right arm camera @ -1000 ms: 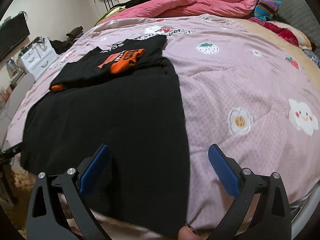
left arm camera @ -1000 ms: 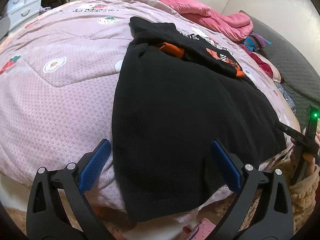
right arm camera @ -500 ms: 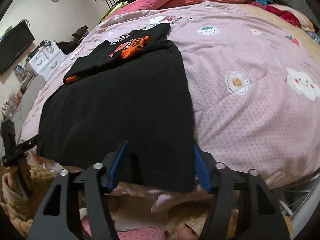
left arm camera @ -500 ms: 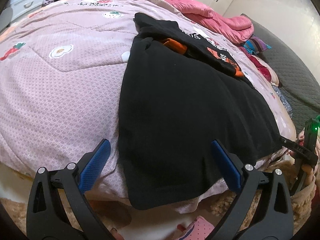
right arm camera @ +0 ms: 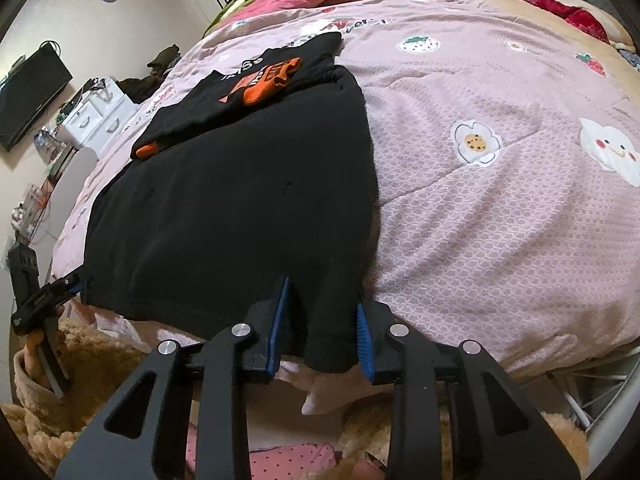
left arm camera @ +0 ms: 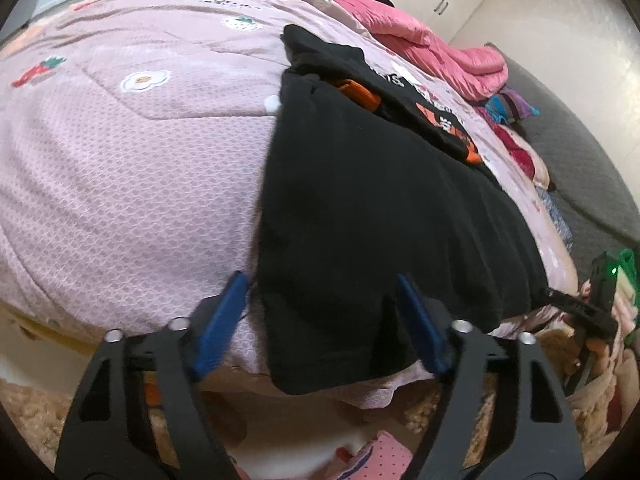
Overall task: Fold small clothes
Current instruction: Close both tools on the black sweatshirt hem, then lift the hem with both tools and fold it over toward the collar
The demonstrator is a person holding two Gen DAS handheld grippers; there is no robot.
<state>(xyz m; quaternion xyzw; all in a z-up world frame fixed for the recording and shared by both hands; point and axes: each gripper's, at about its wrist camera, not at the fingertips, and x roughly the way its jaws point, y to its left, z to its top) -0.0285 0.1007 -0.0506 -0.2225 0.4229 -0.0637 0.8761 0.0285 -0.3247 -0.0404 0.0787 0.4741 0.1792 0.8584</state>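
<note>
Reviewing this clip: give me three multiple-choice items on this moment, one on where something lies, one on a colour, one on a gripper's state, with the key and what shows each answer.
1. Where does the folded black T-shirt with orange print lie?
A. At the far end of the flat black garment
B. On the floor
C. On the white drawer unit

2. What colour are the pads on the gripper fingers?
A. Red
B. Blue
C. Green

3. How does the right gripper stand?
A. Wide open above bare quilt
B. Out of sight
C. Closed on the near corner of the flat black garment

Key: 1 A, it rests beyond the spread cloth on the pink patterned quilt. 2 B, both wrist views show blue pads. 3 C, its jaws have just been closing and the hem corner is pinched between them.
</note>
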